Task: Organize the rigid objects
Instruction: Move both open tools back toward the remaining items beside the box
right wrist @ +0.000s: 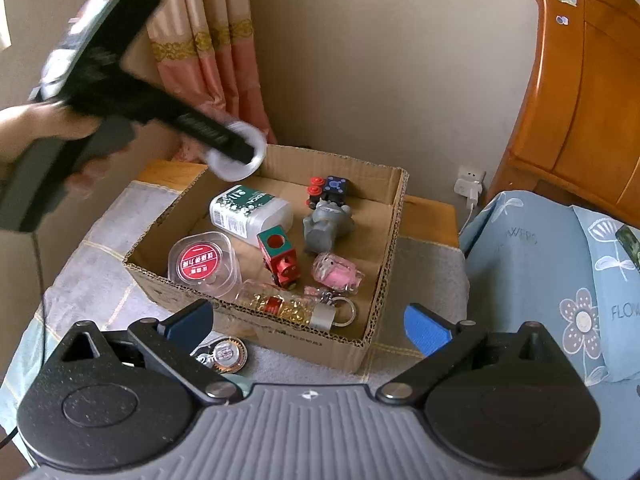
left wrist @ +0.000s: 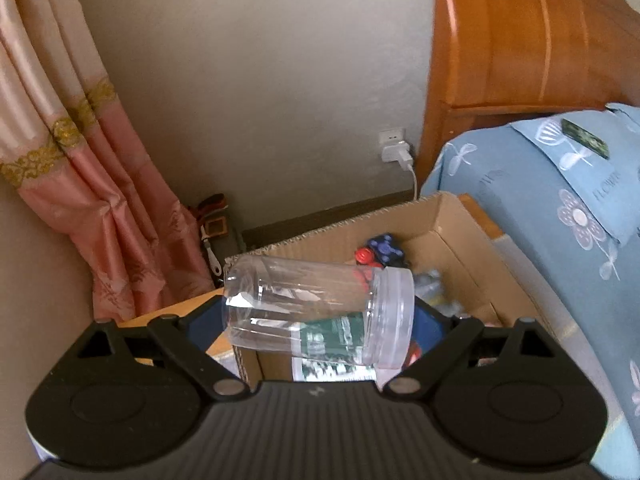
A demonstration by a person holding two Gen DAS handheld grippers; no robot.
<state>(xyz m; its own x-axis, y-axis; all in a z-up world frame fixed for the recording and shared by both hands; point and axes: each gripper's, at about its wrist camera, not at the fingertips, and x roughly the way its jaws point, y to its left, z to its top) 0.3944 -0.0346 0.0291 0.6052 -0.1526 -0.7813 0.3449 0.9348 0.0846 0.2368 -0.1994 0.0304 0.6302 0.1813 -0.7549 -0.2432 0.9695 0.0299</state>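
My left gripper [left wrist: 318,316] is shut on a clear plastic jar [left wrist: 316,308] that lies sideways between its pads, lid to the right, held above the cardboard box [left wrist: 452,236]. In the right wrist view the left gripper [right wrist: 236,152] and the jar's lid end [right wrist: 240,156] hover over the box's far left corner [right wrist: 384,232]. The box holds a green-labelled white bottle [right wrist: 248,210], a round red-lidded tub [right wrist: 202,264], a red toy train [right wrist: 280,258], a grey figurine [right wrist: 328,226], a pink charm [right wrist: 338,270] and a glitter bottle keyring [right wrist: 288,306]. My right gripper [right wrist: 308,326] is open and empty in front of the box.
The box stands on a cloth-covered table [right wrist: 96,276]. A round metal item [right wrist: 226,354] lies before the box near my right gripper's left finger. A blue flowered pillow [right wrist: 560,272] and wooden headboard [right wrist: 580,92] are at right, a pink curtain [right wrist: 208,52] behind.
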